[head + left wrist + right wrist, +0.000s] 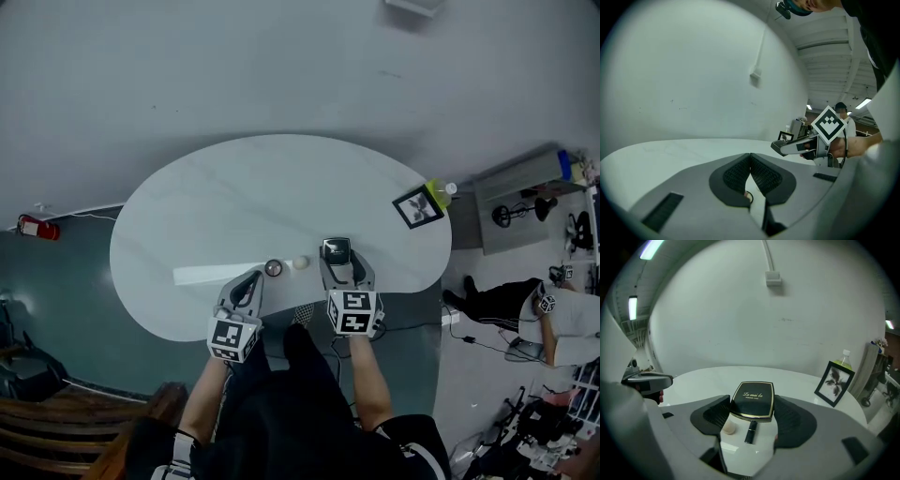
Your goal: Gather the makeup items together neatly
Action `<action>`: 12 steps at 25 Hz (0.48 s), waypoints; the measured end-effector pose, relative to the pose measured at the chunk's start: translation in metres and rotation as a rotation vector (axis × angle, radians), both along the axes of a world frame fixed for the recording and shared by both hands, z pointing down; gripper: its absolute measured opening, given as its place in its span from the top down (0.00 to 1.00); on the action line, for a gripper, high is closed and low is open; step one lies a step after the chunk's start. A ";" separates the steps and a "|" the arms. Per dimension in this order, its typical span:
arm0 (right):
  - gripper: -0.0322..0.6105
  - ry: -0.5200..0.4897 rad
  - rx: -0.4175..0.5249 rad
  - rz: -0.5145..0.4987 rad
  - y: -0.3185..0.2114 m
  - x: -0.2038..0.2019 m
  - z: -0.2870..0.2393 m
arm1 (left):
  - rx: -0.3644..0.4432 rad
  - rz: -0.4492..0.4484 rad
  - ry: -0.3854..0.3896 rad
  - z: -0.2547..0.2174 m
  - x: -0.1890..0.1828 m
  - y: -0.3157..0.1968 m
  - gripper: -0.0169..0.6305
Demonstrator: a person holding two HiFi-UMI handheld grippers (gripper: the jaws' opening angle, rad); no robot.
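Right tool [753, 407] is clamping the black compact [752, 400] over the worktop [708, 380] — probably to set it beside the lipstick [750, 432]; left tool [750, 161] is idling, closed and empty.

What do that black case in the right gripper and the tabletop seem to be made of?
The case looks like glossy black plastic with a gold-coloured rim: it shows sheen and printed lettering. The tabletop looks like polished white stone or laminate, faintly veined; which, I cannot tell.
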State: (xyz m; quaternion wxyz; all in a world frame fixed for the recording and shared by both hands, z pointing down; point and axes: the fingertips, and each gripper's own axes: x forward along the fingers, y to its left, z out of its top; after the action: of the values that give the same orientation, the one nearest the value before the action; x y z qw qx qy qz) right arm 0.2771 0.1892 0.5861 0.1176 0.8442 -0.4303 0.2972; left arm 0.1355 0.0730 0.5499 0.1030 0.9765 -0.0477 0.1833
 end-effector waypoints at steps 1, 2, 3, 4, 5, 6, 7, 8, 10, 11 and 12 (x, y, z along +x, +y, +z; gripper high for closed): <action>0.48 -0.002 -0.004 0.007 0.009 0.004 0.003 | -0.002 0.012 0.002 0.003 0.004 0.008 0.95; 0.48 -0.003 -0.007 0.013 0.017 0.009 0.005 | -0.003 0.021 0.003 0.005 0.008 0.016 0.95; 0.48 -0.006 -0.009 0.019 0.025 0.013 0.008 | -0.004 0.027 0.002 0.006 0.013 0.022 0.95; 0.48 -0.008 -0.012 0.023 0.032 0.016 0.011 | -0.004 0.031 0.000 0.008 0.017 0.028 0.95; 0.48 -0.012 -0.014 0.026 0.038 0.019 0.014 | -0.006 0.036 -0.003 0.010 0.021 0.034 0.95; 0.48 -0.017 -0.018 0.028 0.043 0.022 0.017 | -0.008 0.042 -0.006 0.012 0.024 0.039 0.95; 0.48 -0.022 -0.022 0.030 0.047 0.024 0.021 | -0.011 0.045 -0.009 0.014 0.027 0.043 0.95; 0.48 -0.027 -0.025 0.029 0.051 0.026 0.024 | -0.013 0.047 -0.012 0.016 0.030 0.046 0.95; 0.48 -0.038 -0.031 0.024 0.055 0.030 0.033 | -0.017 0.047 -0.019 0.021 0.035 0.051 0.95; 0.48 -0.044 -0.035 0.020 0.057 0.033 0.039 | -0.019 0.045 -0.023 0.024 0.038 0.053 0.95; 0.48 -0.051 -0.040 0.015 0.059 0.035 0.045 | -0.021 0.041 -0.028 0.027 0.041 0.055 0.95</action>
State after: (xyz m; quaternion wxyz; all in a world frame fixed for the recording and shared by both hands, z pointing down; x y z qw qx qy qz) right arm 0.3124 0.2481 0.6308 0.1211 0.8371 -0.4206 0.3280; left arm 0.1766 0.1278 0.5771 0.1088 0.9735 -0.0271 0.1993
